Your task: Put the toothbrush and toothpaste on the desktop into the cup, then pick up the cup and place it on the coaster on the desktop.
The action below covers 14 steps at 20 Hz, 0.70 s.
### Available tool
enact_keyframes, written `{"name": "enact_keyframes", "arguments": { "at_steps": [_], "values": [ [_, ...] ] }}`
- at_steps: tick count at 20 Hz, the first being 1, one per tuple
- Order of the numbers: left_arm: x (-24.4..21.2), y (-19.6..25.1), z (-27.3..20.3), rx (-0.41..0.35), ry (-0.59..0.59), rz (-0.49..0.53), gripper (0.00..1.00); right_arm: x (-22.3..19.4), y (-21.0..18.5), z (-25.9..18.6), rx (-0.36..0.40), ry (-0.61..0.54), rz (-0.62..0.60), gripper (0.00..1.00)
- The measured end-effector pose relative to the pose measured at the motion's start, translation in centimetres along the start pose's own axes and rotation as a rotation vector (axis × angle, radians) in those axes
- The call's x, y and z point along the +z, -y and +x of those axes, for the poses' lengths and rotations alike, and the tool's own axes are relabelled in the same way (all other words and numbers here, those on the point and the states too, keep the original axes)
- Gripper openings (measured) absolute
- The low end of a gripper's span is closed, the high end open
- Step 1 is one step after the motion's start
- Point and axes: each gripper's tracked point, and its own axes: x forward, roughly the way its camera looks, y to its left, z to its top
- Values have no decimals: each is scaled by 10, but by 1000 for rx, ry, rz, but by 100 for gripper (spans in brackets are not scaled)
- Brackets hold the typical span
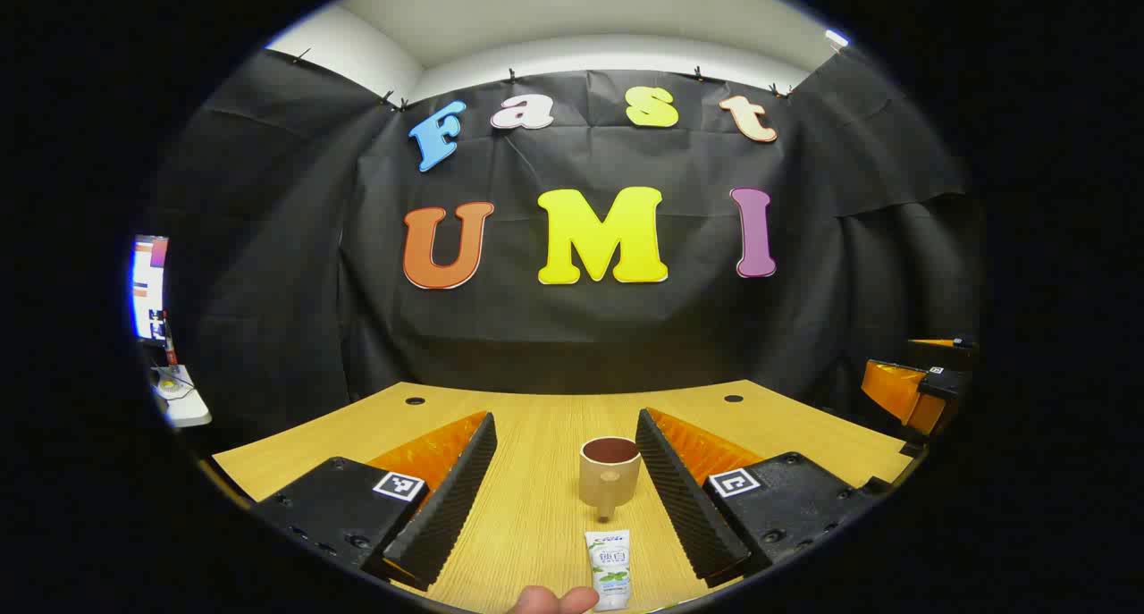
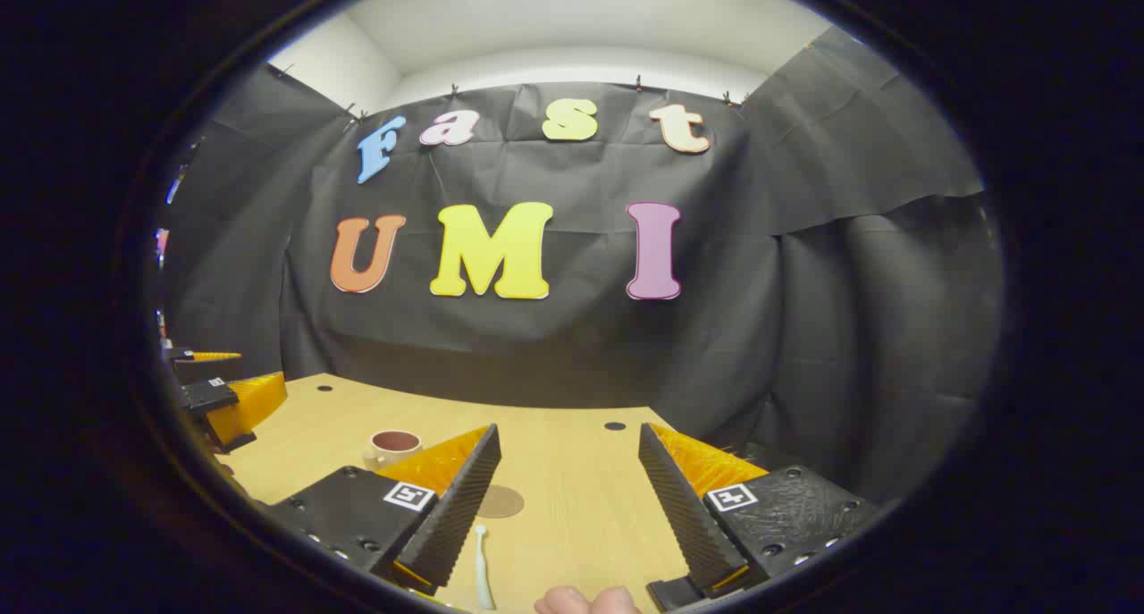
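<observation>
A tan cup (image 1: 609,477) with a dark inside stands upright on the wooden desk, its handle toward me. A white toothpaste tube (image 1: 609,567) lies just in front of it. My left gripper (image 1: 572,498) hangs open, the cup and tube lying ahead between its fingers. In the right gripper view, a pale toothbrush (image 2: 482,567) lies on the desk beside the left finger, and a round brown coaster (image 2: 499,501) sits just beyond. My right gripper (image 2: 567,507) is open over bare desk. The cup (image 2: 394,445) stands far left there.
The desk (image 1: 536,507) ends at the black cloth wall, with small round holes (image 1: 415,400) near its back edge. The other gripper (image 1: 921,386) shows at the right edge of the left gripper view. A fingertip (image 1: 550,601) shows at the bottom.
</observation>
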Motion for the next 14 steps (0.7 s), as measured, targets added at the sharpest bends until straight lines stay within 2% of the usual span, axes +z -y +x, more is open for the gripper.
{"name": "enact_keyframes", "arguments": {
  "at_steps": [14],
  "values": [
    [-3, 6, 2, -11, -20, 0, 99, -1, -1, -1, 6, 12, 1, 94]
  ]
}}
